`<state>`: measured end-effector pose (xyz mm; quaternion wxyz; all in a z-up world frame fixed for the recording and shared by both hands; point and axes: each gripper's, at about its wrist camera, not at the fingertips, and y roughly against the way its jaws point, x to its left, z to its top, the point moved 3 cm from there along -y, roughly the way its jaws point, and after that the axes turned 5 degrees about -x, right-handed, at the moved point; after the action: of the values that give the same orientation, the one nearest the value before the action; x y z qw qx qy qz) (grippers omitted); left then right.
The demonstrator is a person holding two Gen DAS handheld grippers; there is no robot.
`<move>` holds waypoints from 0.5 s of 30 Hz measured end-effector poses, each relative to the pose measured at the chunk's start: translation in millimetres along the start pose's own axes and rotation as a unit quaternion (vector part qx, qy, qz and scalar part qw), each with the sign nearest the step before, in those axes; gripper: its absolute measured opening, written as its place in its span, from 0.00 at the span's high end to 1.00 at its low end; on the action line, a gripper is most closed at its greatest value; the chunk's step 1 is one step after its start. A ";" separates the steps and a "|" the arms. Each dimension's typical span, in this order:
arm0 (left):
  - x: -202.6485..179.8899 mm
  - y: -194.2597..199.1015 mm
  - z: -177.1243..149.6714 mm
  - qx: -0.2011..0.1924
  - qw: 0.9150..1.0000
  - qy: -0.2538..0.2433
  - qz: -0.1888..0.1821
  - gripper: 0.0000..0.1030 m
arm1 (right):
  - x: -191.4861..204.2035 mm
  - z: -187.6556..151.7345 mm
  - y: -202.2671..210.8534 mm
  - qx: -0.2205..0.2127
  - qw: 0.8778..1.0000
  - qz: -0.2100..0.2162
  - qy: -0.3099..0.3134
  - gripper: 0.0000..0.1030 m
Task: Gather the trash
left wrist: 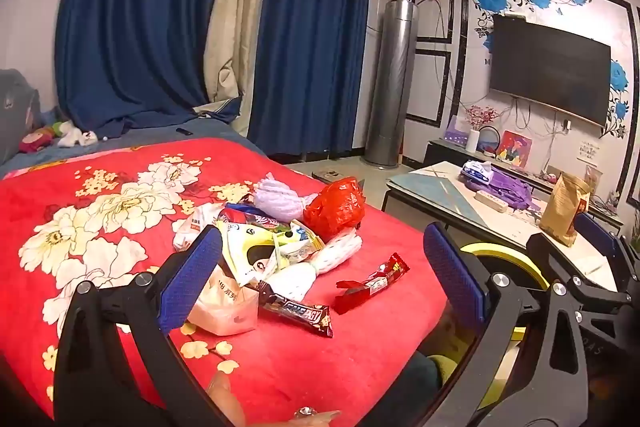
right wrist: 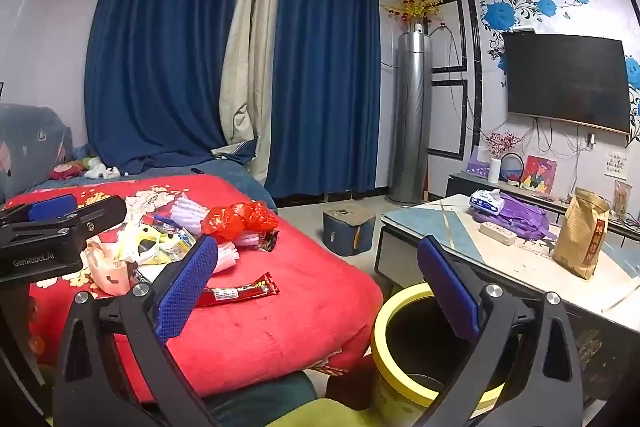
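A pile of trash lies on the red flowered blanket (left wrist: 120,307): a Snickers bar (left wrist: 298,311), a red snack wrapper (left wrist: 372,283), a red plastic bag (left wrist: 336,207), white foam nets (left wrist: 280,197), a yellow-white packet (left wrist: 252,251) and a pale cup (left wrist: 224,307). My left gripper (left wrist: 324,279) hovers open just in front of the pile, with the left pad beside the cup. My right gripper (right wrist: 318,283) is open over the blanket's corner and the yellow-rimmed bin (right wrist: 384,331) on the floor. The red snack wrapper (right wrist: 240,293) lies just past its left pad.
A glass-topped coffee table (right wrist: 520,259) to the right carries a brown paper bag (right wrist: 584,235), purple cloth and a power strip. A blue box stool (right wrist: 348,231) stands on the floor. The left gripper (right wrist: 96,211) shows at the left edge. A person's fingers (left wrist: 224,399) are at the bottom.
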<state>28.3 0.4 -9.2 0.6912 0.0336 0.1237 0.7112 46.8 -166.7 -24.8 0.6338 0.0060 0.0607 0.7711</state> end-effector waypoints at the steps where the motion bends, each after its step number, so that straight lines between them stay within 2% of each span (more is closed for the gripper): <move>1: 0.8 -0.2 0.0 0.001 1.000 0.001 0.001 0.10 | 0.1 0.1 0.4 -0.002 1.000 0.001 0.000 0.06; 15: -1.9 0.1 2.0 -0.001 1.000 -0.008 0.000 0.10 | -1.9 0.0 0.8 -0.002 1.000 0.001 -0.008 0.06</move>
<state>28.8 -1.2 -7.0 0.6923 0.0390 0.1172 0.7110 46.4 -168.7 -24.6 0.6333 0.0110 0.0538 0.7720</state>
